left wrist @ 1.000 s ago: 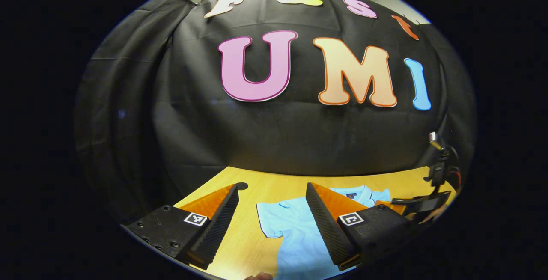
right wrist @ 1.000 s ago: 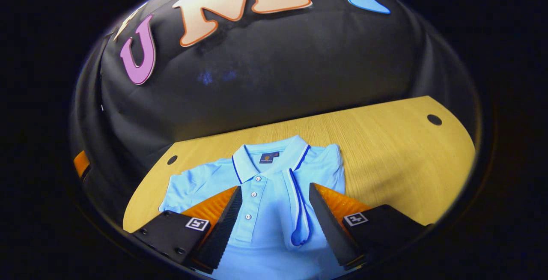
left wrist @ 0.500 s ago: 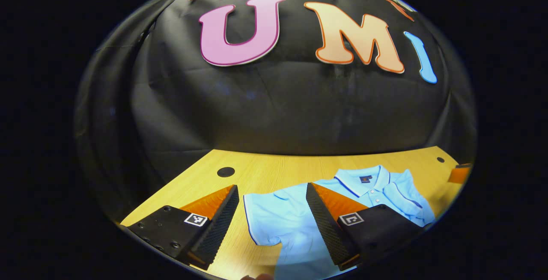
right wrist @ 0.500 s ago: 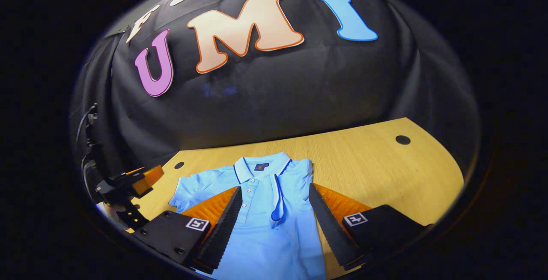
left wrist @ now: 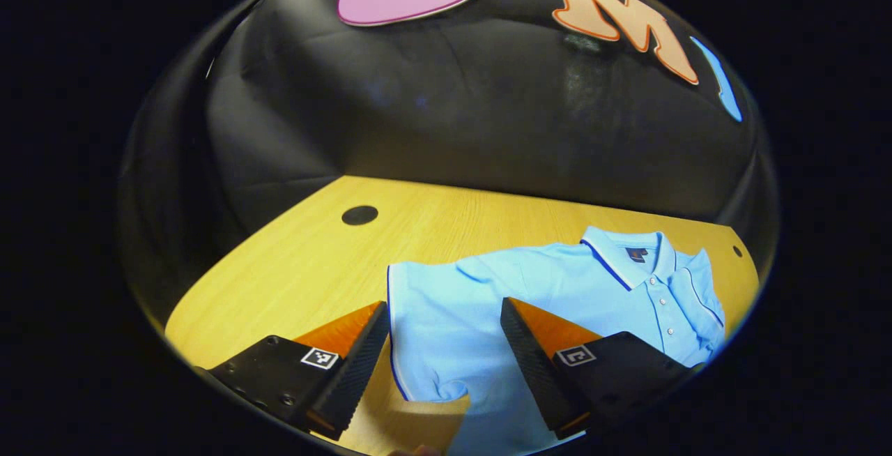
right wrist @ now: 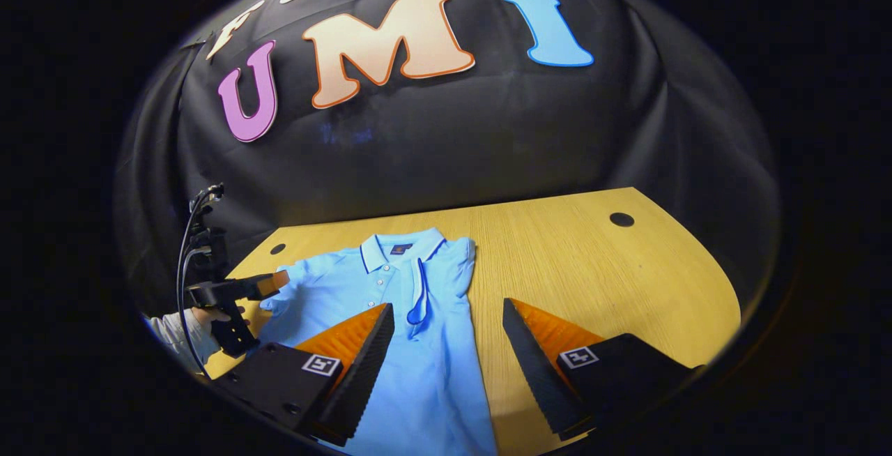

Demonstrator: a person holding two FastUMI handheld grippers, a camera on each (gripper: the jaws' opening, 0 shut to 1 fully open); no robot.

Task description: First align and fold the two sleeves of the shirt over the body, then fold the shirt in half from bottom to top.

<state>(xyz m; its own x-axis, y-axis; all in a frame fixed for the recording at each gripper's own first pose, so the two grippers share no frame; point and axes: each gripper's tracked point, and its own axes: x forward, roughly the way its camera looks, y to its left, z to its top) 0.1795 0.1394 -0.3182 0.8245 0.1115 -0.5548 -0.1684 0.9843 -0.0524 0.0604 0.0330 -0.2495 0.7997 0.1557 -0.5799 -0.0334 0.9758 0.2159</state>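
My left gripper (left wrist: 442, 344) had dropped toward the shirt (left wrist: 557, 289), its unfolded sleeve (left wrist: 425, 316) between parted jaws, right gripper (right wrist: 446, 344) released, shirt at 11 o'clock on table (right wrist: 592, 268).

The light yellow wooden surface (right wrist: 592, 268) with fine grain carries one thing, a light blue polo shirt with dark blue trim on the collar (right wrist: 418, 344). The shirt lies flat on it, collar toward the black cloth wall, buttons up. In the right gripper view one sleeve is folded over the body, so that side has a straight edge; in the left gripper view the other sleeve (left wrist: 432, 330) lies spread out on the wood. Small round dark holes (right wrist: 621, 219) sit in the surface near its far corners. The wood beside the shirt is bare.
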